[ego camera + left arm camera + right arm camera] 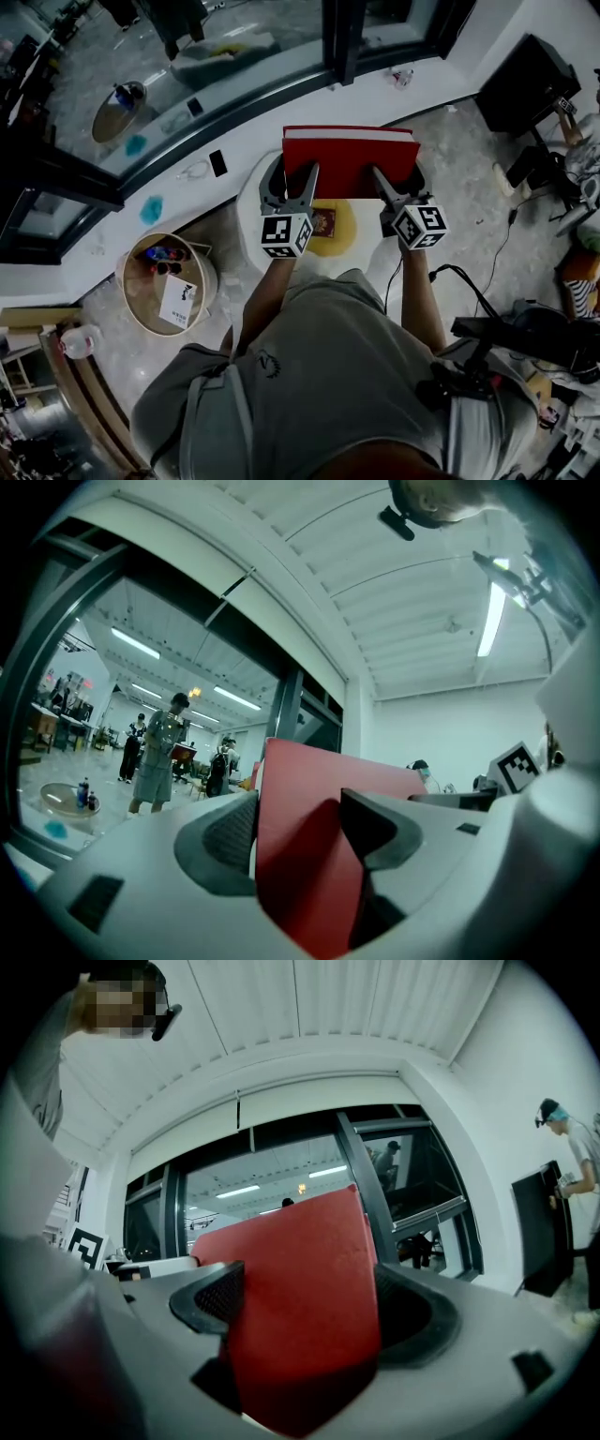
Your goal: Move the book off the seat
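A red hardcover book [349, 159] is held up level above a round white seat [251, 202] with a yellow pad. My left gripper [292, 183] is shut on the book's left end and my right gripper [394, 183] on its right end. In the left gripper view the red cover [319, 855] fills the gap between the grey pads [225, 832]. The right gripper view shows the same, with the book [300, 1297] clamped between both pads [220, 1302]. A small dark red item [322, 222] lies on the seat's pad under the book.
A curved white ledge [187, 192] runs below the window behind the seat. A round basket table [141, 309] with small items stands at the left, a black box [525, 84] at the back right. Cables and gear [525, 328] crowd the right floor. People stand beyond the glass.
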Motion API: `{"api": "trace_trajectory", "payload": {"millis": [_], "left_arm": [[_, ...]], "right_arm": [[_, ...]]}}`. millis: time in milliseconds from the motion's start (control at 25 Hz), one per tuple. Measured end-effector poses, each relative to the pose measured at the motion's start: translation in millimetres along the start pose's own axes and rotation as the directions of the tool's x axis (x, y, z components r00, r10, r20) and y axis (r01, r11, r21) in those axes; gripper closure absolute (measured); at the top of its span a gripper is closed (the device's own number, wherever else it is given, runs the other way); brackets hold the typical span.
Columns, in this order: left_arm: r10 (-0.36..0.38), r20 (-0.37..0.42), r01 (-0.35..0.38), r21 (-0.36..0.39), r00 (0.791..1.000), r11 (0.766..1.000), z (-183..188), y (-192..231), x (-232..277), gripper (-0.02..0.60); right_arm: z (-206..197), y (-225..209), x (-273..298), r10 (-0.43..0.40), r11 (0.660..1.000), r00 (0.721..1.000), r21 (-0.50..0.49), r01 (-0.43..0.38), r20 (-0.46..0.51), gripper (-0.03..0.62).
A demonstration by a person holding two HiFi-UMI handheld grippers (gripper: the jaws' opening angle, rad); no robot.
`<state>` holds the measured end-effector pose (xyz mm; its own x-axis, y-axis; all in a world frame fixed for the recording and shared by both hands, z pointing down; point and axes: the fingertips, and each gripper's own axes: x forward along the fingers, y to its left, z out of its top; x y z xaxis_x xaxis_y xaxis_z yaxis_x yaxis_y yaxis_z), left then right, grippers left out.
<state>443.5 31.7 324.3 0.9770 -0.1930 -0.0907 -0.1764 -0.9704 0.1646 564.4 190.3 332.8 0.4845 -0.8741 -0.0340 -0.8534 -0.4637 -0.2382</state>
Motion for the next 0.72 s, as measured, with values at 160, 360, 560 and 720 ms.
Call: {"api": "trace_trajectory", "payload": {"millis": [160,360,560,720], "left_arm": [[0.096,-0.004,-0.096,0.022,0.995,0.995,-0.2,13.5,-27.2,0.316],[0.385,0.002,-0.382,0.134,0.923,0.914,18.9,52.6,-104.1,0.316],[0.602,0.041,-0.599,0.184,0.797,0.780,36.8,96.4,-197.9,0.316],[0.681,0.091,-0.686,0.162,0.726,0.709,55.0,111.0,-274.7,0.316]], "right_arm": [[-9.9,22.9,11.0,0.095,0.994,0.995,0.059,-0.094,-0.006,0.186],[-51.1,91.7,51.2,0.381,0.916,0.923,0.151,-0.371,-0.045,0.186],[-84.6,196.3,76.6,0.605,0.782,0.795,0.225,-0.582,-0.046,0.186],[-91.0,272.9,60.3,0.687,0.717,0.724,0.225,-0.660,-0.063,0.186]]}}
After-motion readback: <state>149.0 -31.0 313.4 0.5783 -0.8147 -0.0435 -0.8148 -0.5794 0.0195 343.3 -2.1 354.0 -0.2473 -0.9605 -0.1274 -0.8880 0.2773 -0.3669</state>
